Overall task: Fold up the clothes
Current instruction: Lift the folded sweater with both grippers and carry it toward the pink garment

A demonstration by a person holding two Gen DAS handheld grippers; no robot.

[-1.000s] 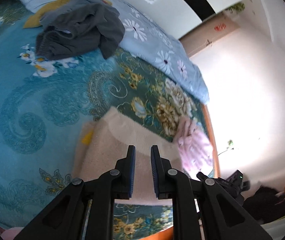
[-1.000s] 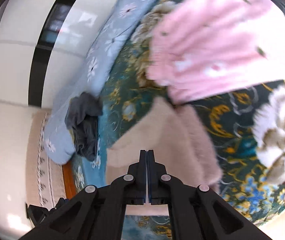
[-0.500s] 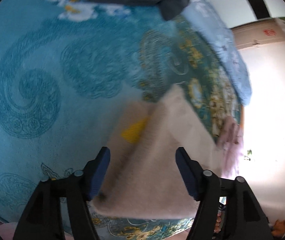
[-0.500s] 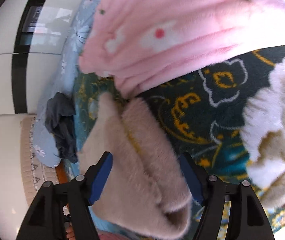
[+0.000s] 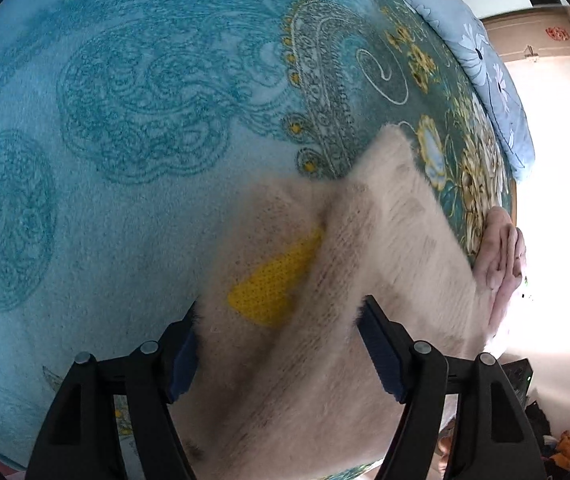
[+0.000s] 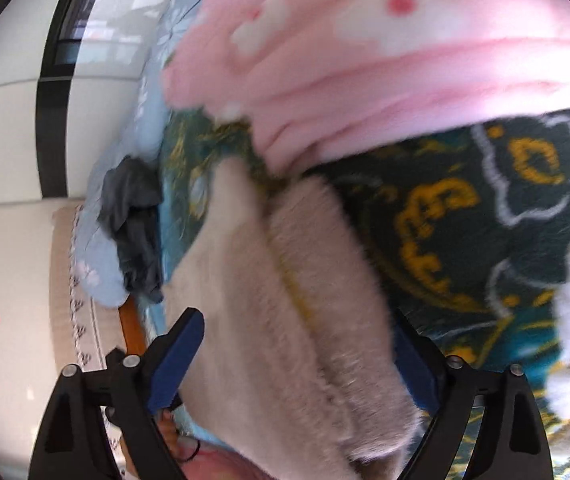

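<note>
A teal paisley plush blanket (image 5: 133,128) covered the bed, and no readable writing showed. On it lay the folded cream fuzzy sweater (image 5: 365,264) with a yellow patch, just beside a pink fleece garment (image 6: 365,48). The left gripper (image 5: 277,344) and right gripper (image 6: 301,356) had just been opening; each straddled the sweater, gripping nothing.

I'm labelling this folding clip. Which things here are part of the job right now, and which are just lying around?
In the job: beige fuzzy garment, left gripper, right gripper, both open astride it.

Lying about: pink fleece, dark grey clothes, blue floral pillow, teal blanket.
</note>
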